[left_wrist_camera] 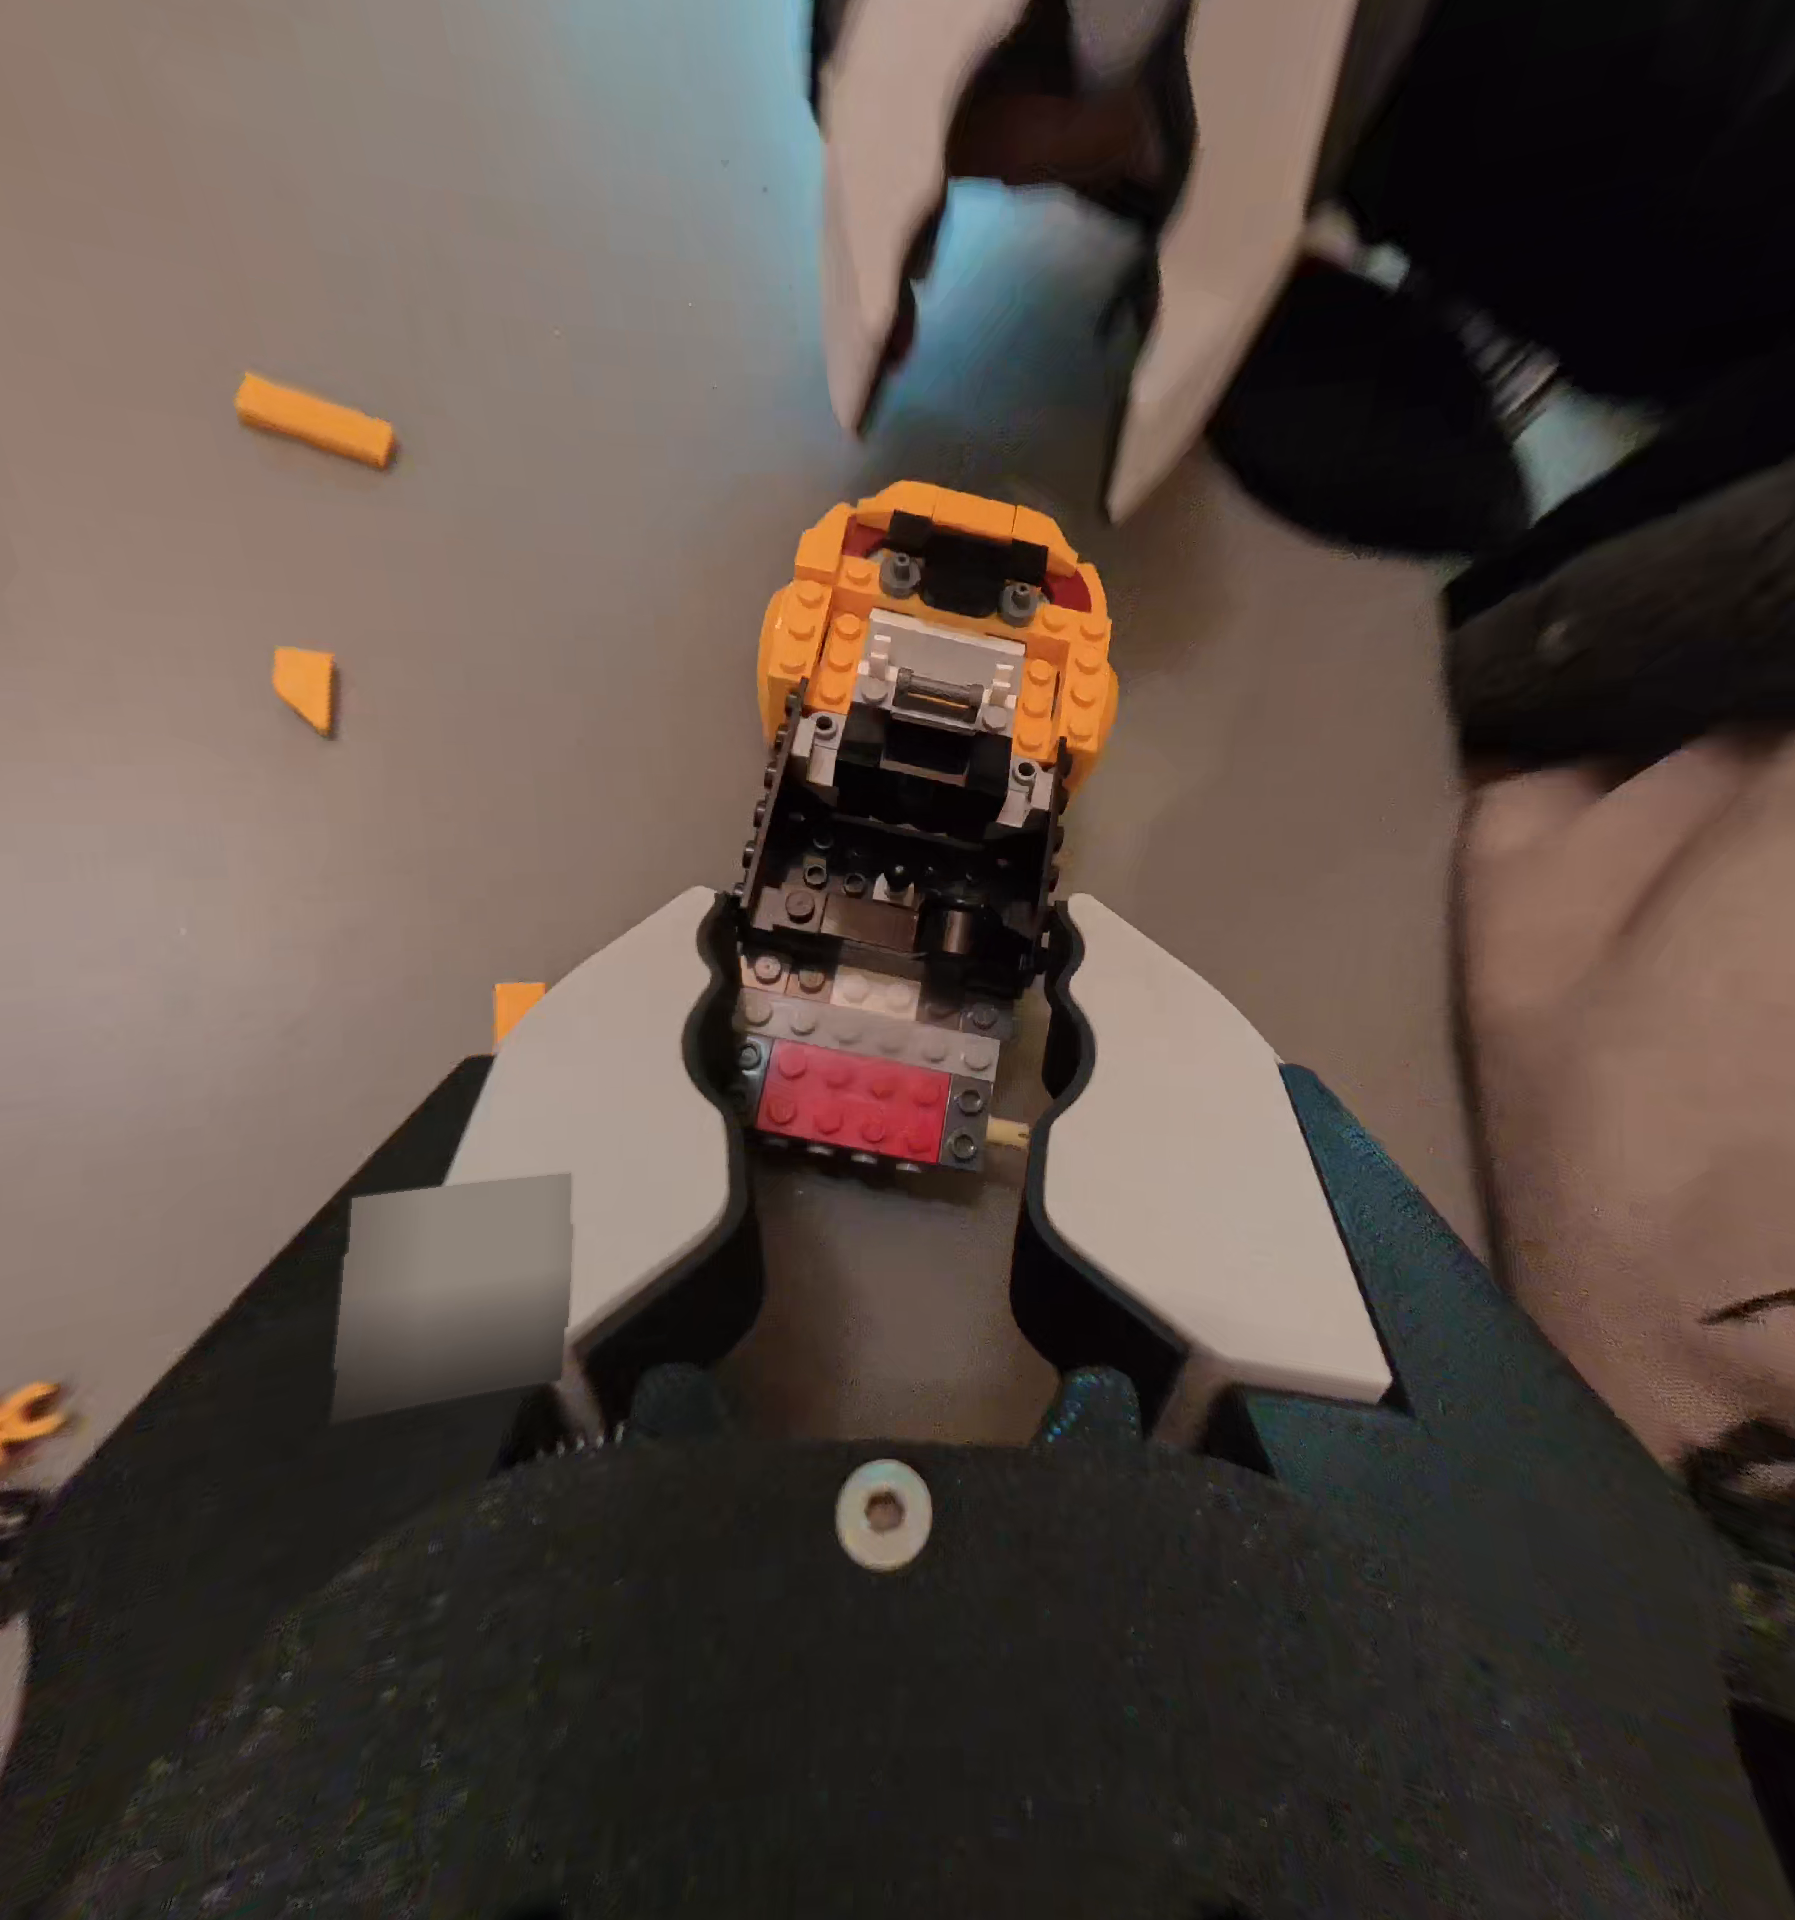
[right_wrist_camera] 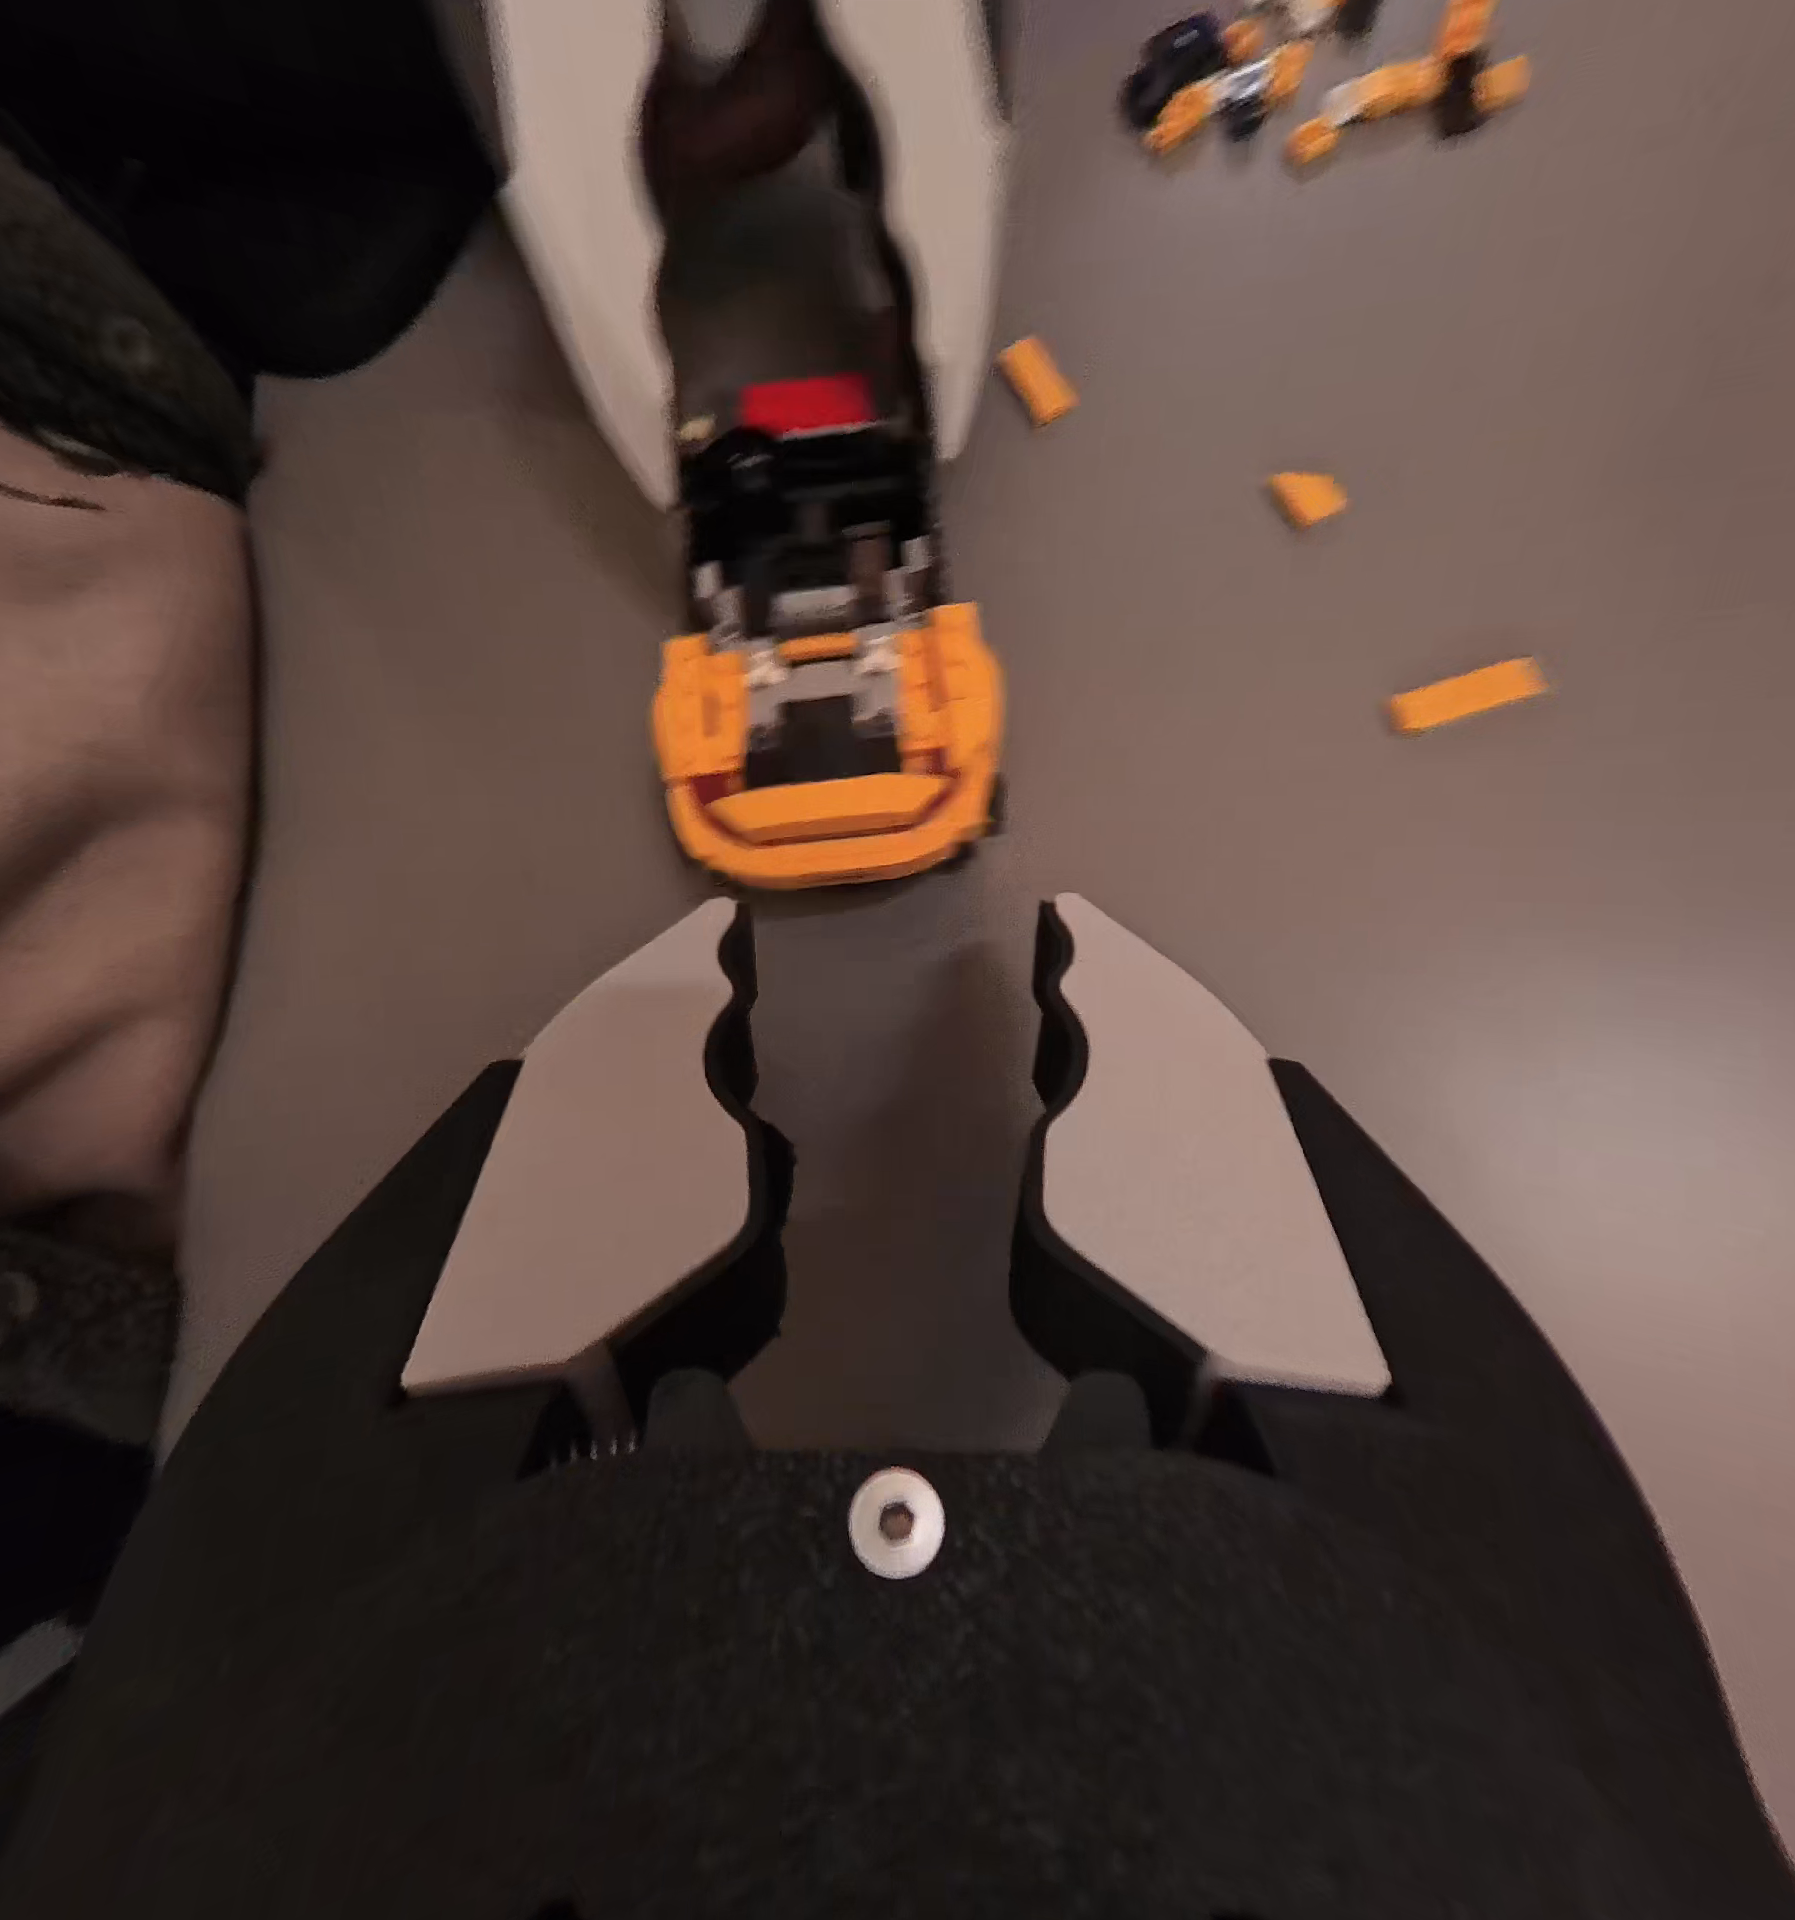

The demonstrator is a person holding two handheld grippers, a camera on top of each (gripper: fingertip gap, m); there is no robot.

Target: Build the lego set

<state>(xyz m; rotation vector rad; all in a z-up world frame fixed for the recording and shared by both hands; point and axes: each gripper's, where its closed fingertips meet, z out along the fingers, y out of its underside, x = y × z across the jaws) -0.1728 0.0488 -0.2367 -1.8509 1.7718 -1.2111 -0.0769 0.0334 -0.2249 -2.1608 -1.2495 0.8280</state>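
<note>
A partly built lego car (left_wrist_camera: 914, 831) lies on the grey table, with an orange end far from me, a black middle and a red brick at the near end. My left gripper (left_wrist_camera: 888, 914) is shut on the car's black middle, one finger on each side. In the right wrist view the same car (right_wrist_camera: 831, 727) shows its orange end toward me. My right gripper (right_wrist_camera: 888, 914) is open and empty, just short of the orange end. It also shows blurred in the left wrist view (left_wrist_camera: 986, 457), above the car. The left gripper's fingers (right_wrist_camera: 581, 312) show at the top of the right wrist view.
Loose orange pieces lie left of the car: a long tile (left_wrist_camera: 316, 421), a wedge (left_wrist_camera: 306, 686) and a small piece (left_wrist_camera: 517, 1006) beside my left finger. More orange and black parts sit at the far right in the right wrist view (right_wrist_camera: 1329, 83). A person's clothed body (left_wrist_camera: 1651, 987) is close by. Left tips to right tips: about 11 cm. Between my right fingertips and the long tile (left_wrist_camera: 316, 421) there is roughly 10 cm. The right camera catches it too, in the right wrist view (right_wrist_camera: 1453, 683).
</note>
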